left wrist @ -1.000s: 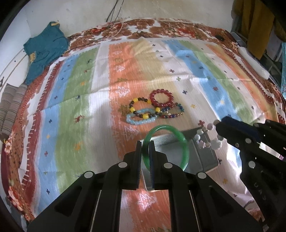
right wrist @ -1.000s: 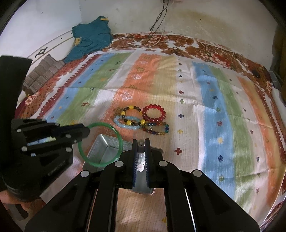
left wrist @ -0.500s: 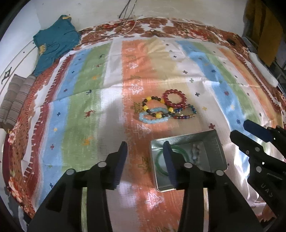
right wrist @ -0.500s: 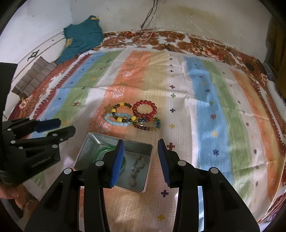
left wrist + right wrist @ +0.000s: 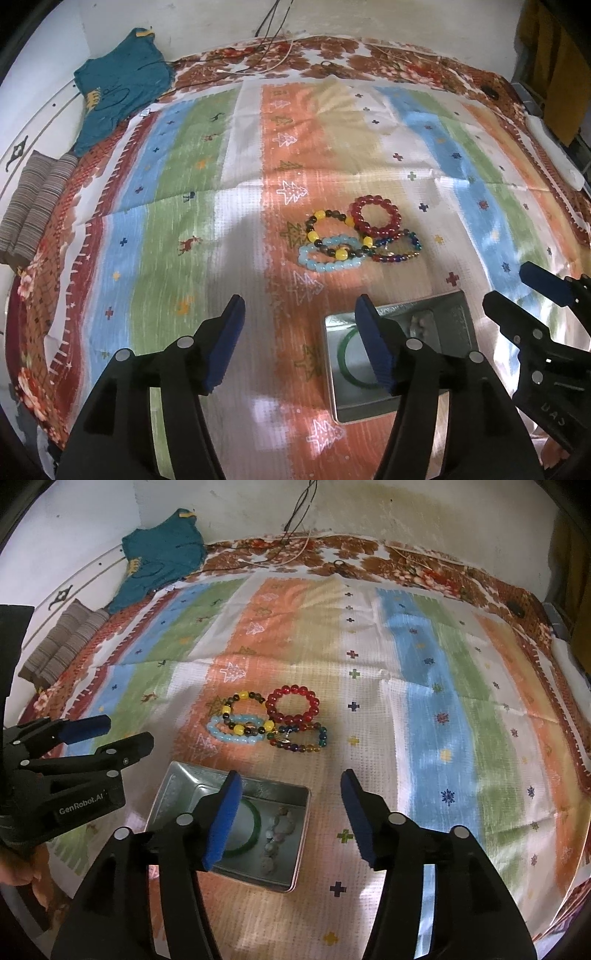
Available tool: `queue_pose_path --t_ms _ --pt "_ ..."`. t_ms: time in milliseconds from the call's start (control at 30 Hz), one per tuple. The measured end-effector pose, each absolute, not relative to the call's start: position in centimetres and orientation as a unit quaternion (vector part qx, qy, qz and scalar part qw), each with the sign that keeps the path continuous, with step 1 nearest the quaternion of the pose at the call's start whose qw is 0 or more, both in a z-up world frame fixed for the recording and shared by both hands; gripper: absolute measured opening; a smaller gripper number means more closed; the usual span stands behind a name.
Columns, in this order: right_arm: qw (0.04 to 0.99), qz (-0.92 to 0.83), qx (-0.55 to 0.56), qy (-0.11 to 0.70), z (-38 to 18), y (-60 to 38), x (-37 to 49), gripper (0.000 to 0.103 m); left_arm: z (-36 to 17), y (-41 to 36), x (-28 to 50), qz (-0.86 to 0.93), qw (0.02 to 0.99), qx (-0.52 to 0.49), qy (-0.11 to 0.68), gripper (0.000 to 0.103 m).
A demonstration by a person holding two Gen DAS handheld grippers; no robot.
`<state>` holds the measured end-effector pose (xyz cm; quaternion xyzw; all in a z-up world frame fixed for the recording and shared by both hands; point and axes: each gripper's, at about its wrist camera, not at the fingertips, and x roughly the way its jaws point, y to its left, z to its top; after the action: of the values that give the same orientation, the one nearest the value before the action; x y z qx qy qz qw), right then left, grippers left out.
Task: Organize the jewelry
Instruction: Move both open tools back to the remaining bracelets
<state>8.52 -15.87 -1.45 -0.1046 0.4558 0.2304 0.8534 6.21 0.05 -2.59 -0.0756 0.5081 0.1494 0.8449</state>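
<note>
Reaching next for the loose bracelets is our reading of the step in hand: both the left gripper (image 5: 299, 325) and the right gripper (image 5: 290, 801) hover with jaws wide and empty over the bed. The metal tin (image 5: 177, 782) near the bed's front edge already holds the green bangle (image 5: 255, 823) and a pale bead bracelet (image 5: 275, 830). Four more lie in a cluster toward the middle of the bed, just beyond the tin: the red bead bracelet (image 5: 293, 709), the yellow-and-dark bracelet (image 5: 242, 712), the light blue bracelet (image 5: 231, 734) and the multicoloured bracelet (image 5: 303, 740). They overlap, so we should take the red one by its far, free arc and lift straight up, or a neighbour may drag along. Nothing blocks the way. A teal garment (image 5: 118, 92) and a folded striped cloth (image 5: 33, 203) sit at the far left corner, cables (image 5: 280, 62) along the far edge.
</note>
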Motion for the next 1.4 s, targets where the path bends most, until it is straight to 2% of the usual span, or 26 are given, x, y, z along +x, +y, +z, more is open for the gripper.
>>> queue_pose_path --t_ms 200,367,1400 --pt "0.850 0.214 -0.113 0.468 -2.6 -15.8 10.2 0.066 -3.9 0.7 7.8 0.159 0.836 -0.051 0.522 0.066" --pt "0.850 0.204 -0.122 0.470 -3.4 -15.6 11.5 0.071 -4.4 1.9 9.0 0.165 0.833 -0.070 0.524 0.066" --pt "0.830 0.180 -0.131 0.511 -7.9 -14.3 17.0 0.072 -7.5 2.7 14.6 0.165 0.822 -0.067 0.541 0.068"
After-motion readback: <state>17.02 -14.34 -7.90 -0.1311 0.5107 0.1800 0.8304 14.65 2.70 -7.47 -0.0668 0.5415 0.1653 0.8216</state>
